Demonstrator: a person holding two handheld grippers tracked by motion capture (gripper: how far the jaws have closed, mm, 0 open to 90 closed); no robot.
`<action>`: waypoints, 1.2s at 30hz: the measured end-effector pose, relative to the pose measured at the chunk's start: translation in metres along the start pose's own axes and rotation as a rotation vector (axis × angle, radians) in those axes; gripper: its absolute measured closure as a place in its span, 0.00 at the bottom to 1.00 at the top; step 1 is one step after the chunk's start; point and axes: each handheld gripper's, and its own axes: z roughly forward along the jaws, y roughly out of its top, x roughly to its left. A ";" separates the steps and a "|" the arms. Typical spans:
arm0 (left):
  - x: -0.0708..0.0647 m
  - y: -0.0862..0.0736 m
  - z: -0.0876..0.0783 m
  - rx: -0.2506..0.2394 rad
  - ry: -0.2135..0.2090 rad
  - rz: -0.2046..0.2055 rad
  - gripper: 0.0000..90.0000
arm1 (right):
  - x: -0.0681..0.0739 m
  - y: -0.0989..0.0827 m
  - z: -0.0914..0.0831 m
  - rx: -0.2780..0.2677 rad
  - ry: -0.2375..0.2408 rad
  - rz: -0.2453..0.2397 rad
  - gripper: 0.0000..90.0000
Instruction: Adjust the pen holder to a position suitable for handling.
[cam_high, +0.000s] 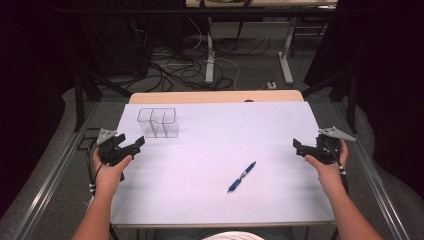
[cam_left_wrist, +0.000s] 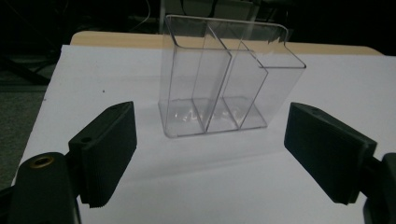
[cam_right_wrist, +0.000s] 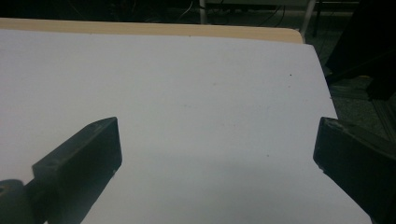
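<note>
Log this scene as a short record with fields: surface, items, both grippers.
surface: white rectangular tabletop
holder: clear plastic three-compartment organiser, upright, empty, far left of the table
pen: blue ballpoint pen, lying flat near the middle, untouched
left gripper: open, jaws facing the organiser, apart from it
right gripper: open, over bare tabletop at the right edge

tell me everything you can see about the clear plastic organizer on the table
The clear organizer is a transparent, hard-looking plastic box, open at the top, split by thin inner walls into compartments; three show along its front. One back corner is rounded. All compartments look empty. It stands upright on the white table surface, at the far left part of it. Nothing touches it but the table. From the left gripper view it sits ahead of the open jaws, apart from both.
</note>
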 end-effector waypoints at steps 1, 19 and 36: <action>0.001 0.001 0.000 -0.009 0.007 -0.003 0.21 | 0.000 0.000 0.000 0.000 0.000 0.000 0.02; 0.021 0.031 0.017 0.027 0.060 -0.021 0.48 | 0.004 -0.004 0.003 0.010 0.012 0.001 0.07; 0.029 0.069 0.041 0.091 0.049 -0.011 0.91 | 0.005 -0.006 0.004 0.028 0.024 0.000 0.08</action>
